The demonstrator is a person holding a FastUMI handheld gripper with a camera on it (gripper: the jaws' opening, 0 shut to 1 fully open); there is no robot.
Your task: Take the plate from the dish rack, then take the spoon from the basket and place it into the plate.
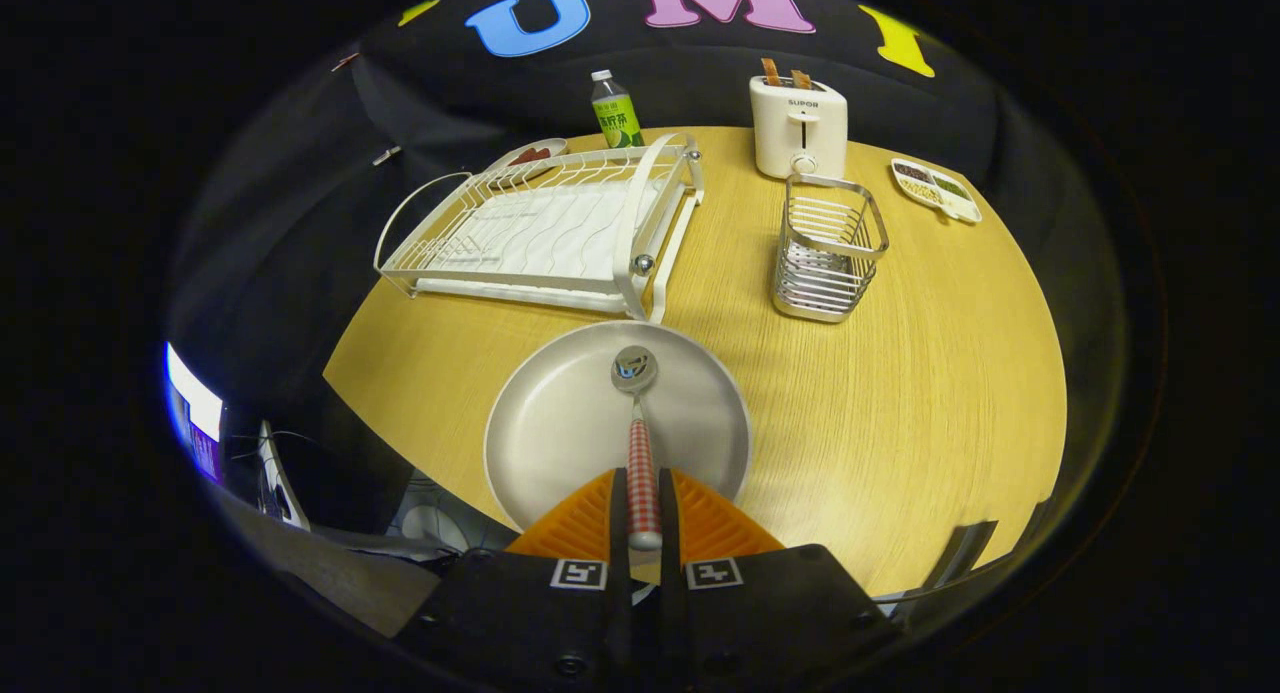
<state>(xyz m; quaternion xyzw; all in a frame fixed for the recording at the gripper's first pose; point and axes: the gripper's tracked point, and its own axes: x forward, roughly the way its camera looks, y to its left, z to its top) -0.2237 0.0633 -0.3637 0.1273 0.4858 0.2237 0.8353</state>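
Wooden tabletop (900, 393) is seen curving before a black cloth wall. At 10 o'clock from the plate a white dish rack (545, 233) is set, with a green-labelled bottle (614, 111) behind it. At centre the plate (560, 433) is laid flat, just ahead of the gripper (643, 518). The spoon (640, 423) is pinched by its checked handle between the 2 orange fingers (575, 528), its bowl held over the plate. At 1 o'clock a wire basket (828, 263) is placed, a toaster (798, 125) beyond it, and a divided dish (936, 189) at 2 o'clock.

Seemingly a mock kitchen booth: toaster (798, 125), dish rack (545, 228), table (930, 393).
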